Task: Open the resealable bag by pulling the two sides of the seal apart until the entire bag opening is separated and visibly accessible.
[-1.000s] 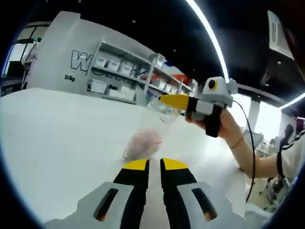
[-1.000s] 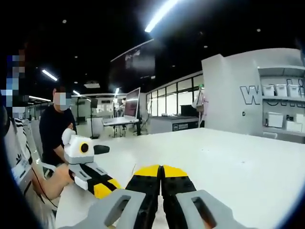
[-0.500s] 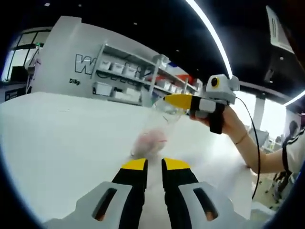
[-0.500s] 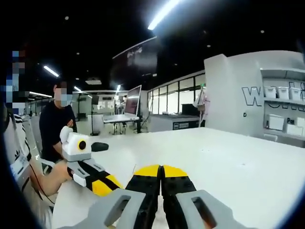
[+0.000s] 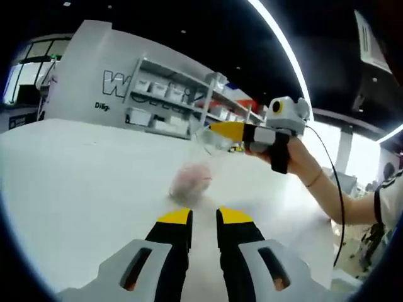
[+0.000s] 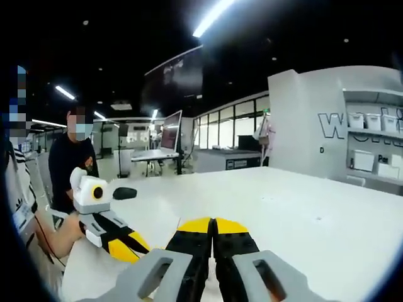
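A clear resealable bag (image 5: pixel 210 142) hangs above the white table (image 5: pixel 75 182), with pink contents (image 5: pixel 192 178) gathered in its lower end. My right gripper (image 5: pixel 220 130) comes in from the right of the left gripper view, its yellow tips pinching the bag's top edge. In its own view the right gripper (image 6: pixel 212 224) has its jaws pressed together. My left gripper (image 5: pixel 204 217) sits below and in front of the bag, apart from it, its jaws a narrow gap apart with nothing between them. It also shows in the right gripper view as the left gripper (image 6: pixel 121 249), low on the left.
A hand and forearm (image 5: pixel 301 165) hold the right gripper. Shelves of white bins (image 5: pixel 157 104) stand behind the table. A seated person in a dark top (image 6: pixel 68 170), a black mouse (image 6: pixel 124 192) on the table and a monitor (image 6: pixel 171 129) lie to the left.
My left gripper's jaws have parted a little. In the right gripper view the left gripper has drifted left and down. The bag still hangs from the right gripper.
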`<action>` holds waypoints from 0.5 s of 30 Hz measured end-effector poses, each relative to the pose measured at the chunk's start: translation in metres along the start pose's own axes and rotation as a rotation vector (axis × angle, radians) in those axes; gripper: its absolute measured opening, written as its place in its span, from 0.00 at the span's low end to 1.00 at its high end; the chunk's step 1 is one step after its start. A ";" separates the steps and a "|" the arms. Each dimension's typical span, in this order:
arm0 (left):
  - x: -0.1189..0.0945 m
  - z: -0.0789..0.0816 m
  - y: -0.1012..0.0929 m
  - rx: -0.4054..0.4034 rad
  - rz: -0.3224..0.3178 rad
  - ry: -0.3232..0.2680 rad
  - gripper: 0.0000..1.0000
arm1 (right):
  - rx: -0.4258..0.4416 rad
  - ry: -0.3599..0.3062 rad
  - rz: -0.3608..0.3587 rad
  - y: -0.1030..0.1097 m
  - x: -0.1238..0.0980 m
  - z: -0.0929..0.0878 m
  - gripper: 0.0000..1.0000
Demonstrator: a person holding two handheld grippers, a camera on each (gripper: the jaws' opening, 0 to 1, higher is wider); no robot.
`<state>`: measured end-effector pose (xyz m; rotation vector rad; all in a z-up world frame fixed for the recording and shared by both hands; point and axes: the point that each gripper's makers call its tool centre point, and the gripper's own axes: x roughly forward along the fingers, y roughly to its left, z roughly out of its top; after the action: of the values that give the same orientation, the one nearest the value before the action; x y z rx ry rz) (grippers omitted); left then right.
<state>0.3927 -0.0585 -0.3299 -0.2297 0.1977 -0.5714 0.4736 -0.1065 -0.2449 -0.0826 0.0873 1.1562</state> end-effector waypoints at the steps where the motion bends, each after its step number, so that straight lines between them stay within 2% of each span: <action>1: 0.000 0.000 0.000 0.001 0.003 -0.001 0.16 | -0.002 0.002 -0.002 -0.001 0.000 0.000 0.00; 5: -0.001 0.000 0.002 0.010 0.017 -0.001 0.17 | -0.005 0.006 -0.011 -0.006 0.001 0.002 0.00; 9: -0.003 0.000 0.007 0.040 0.051 0.003 0.22 | -0.006 0.009 -0.015 -0.009 0.004 0.001 0.00; 15: -0.006 0.001 0.007 0.067 0.047 -0.012 0.28 | -0.006 0.015 -0.022 -0.016 0.008 -0.001 0.00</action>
<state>0.3913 -0.0491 -0.3302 -0.1633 0.1721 -0.5291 0.4915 -0.1056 -0.2466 -0.0971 0.0959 1.1342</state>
